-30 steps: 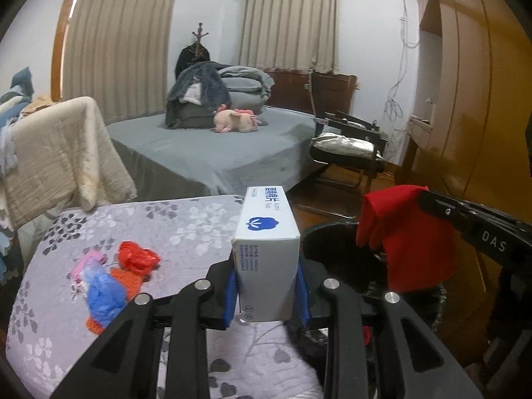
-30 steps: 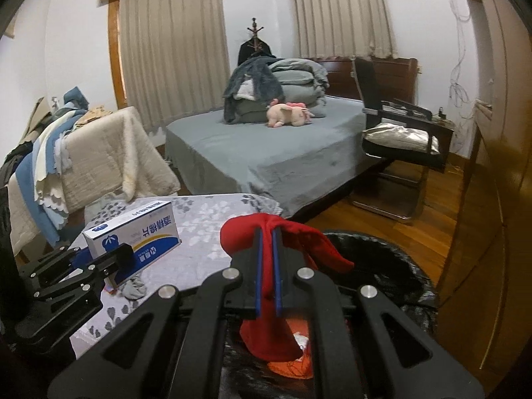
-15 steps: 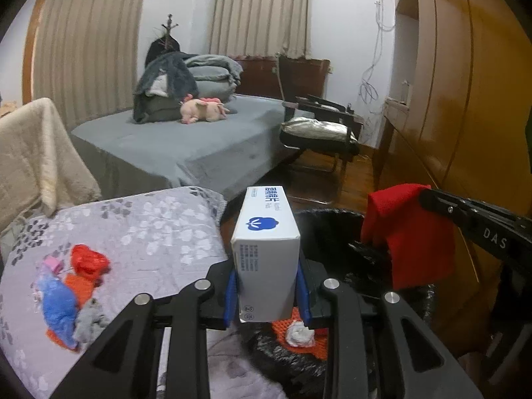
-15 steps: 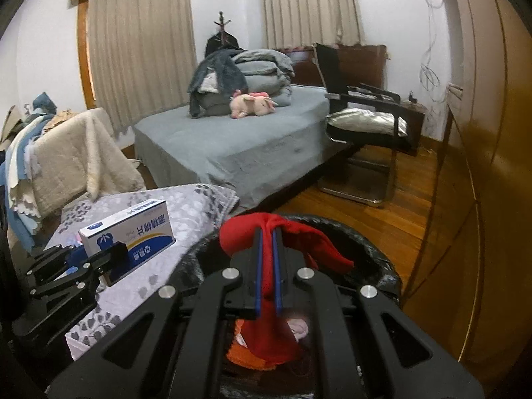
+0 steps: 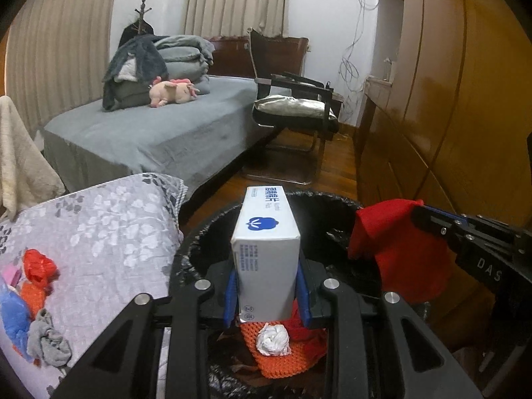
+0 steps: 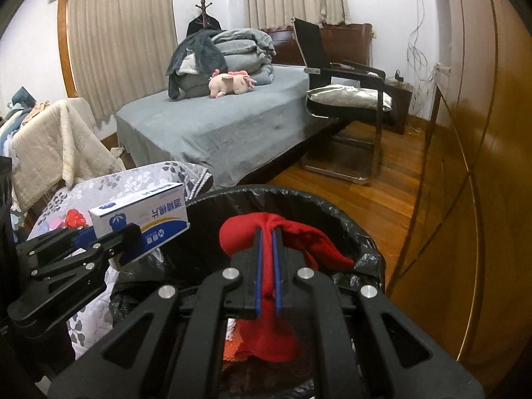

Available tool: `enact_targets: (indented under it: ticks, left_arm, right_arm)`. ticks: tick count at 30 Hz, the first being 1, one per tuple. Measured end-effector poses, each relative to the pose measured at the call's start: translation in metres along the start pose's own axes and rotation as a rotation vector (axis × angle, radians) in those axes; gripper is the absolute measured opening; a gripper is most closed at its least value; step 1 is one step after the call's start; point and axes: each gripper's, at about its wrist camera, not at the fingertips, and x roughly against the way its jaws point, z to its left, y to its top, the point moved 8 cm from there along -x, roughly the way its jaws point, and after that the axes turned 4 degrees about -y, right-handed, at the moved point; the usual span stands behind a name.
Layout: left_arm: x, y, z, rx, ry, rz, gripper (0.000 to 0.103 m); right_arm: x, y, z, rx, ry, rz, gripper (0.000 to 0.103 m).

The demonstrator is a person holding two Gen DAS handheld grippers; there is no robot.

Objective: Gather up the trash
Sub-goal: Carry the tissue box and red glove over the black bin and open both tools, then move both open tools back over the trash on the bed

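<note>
A: Both grippers are now hanging over the black-lined trash bin (image 5: 335, 199) – 1 s ago the left one was still above the floral tablecloth (image 5: 99, 219).

B: Left gripper (image 5: 267, 294) state?

A: Clamping a white-and-blue carton (image 5: 266, 252) btwn its blue pads, carton standing upright over the bin opening. Same carton showing in the right cam (image 6: 143, 219).

B: Right gripper (image 6: 267, 272)?

A: Squeezing a red cloth (image 6: 282, 232), jaws nearly together w/ fabric bunching out both sides & drooping into the bin (image 6: 332, 206).

B: What's lying in the bin?

A: Orange knit piece (image 5: 282, 359) w/ a crumpled white paper ball (image 5: 273, 339) sitting on it, plus more red fabric beside it.

B: And on the table?

A: Red crumpled wrapper (image 5: 38, 266), blue plastic (image 5: 13, 319), grey rag (image 5: 48, 345), all bunching together near the left edge, well apart from the bin.
</note>
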Motion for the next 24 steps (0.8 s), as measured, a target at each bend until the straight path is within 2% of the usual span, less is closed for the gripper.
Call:
enact_targets:
  ticks: [4, 5, 7, 8, 9, 11, 12, 15, 18, 24]
  left_arm:
    - [-0.007, 0.000, -0.003, 0.004, -0.038, 0.007, 0.031]
    - [-0.006, 0.000, -0.003, 0.009, -0.045, 0.003, 0.039]
    - [-0.004, 0.001, 0.000, 0.022, -0.059, 0.001, 0.055]
    - [-0.002, 0.001, 0.003, 0.029, -0.058, -0.005, 0.061]
    - [0.000, 0.001, 0.005, 0.033, -0.059, -0.009, 0.062]
    - [0.005, 0.001, 0.010, 0.034, -0.046, -0.013, 0.066]
    - [0.008, 0.002, 0.013, 0.035, -0.038, -0.018, 0.068]
    - [0.023, 0.004, 0.025, 0.042, -0.001, -0.042, 0.085]
    - [0.041, 0.005, 0.039, 0.062, 0.036, -0.075, 0.096]
    - [0.077, 0.001, 0.073, 0.107, 0.099, -0.104, 0.097]
  right_arm:
    - [-0.007, -0.005, -0.005, 0.004, -0.010, 0.018, 0.010]
    - [-0.008, -0.006, -0.007, 0.001, -0.014, 0.023, 0.015]
    - [-0.009, -0.010, -0.011, -0.012, -0.019, 0.034, 0.028]
    - [-0.009, -0.012, -0.012, -0.021, -0.017, 0.041, 0.044]
    - [-0.009, -0.012, -0.013, -0.024, -0.017, 0.039, 0.054]
    - [-0.006, -0.014, -0.014, -0.025, -0.025, 0.034, 0.057]
    - [-0.004, -0.014, -0.013, -0.028, -0.029, 0.028, 0.067]
    - [0.009, -0.010, -0.011, -0.046, -0.031, -0.029, 0.092]
    - [0.024, -0.002, -0.002, -0.043, -0.003, -0.076, 0.097]
    - [0.037, 0.012, 0.027, -0.005, 0.033, -0.114, 0.098]
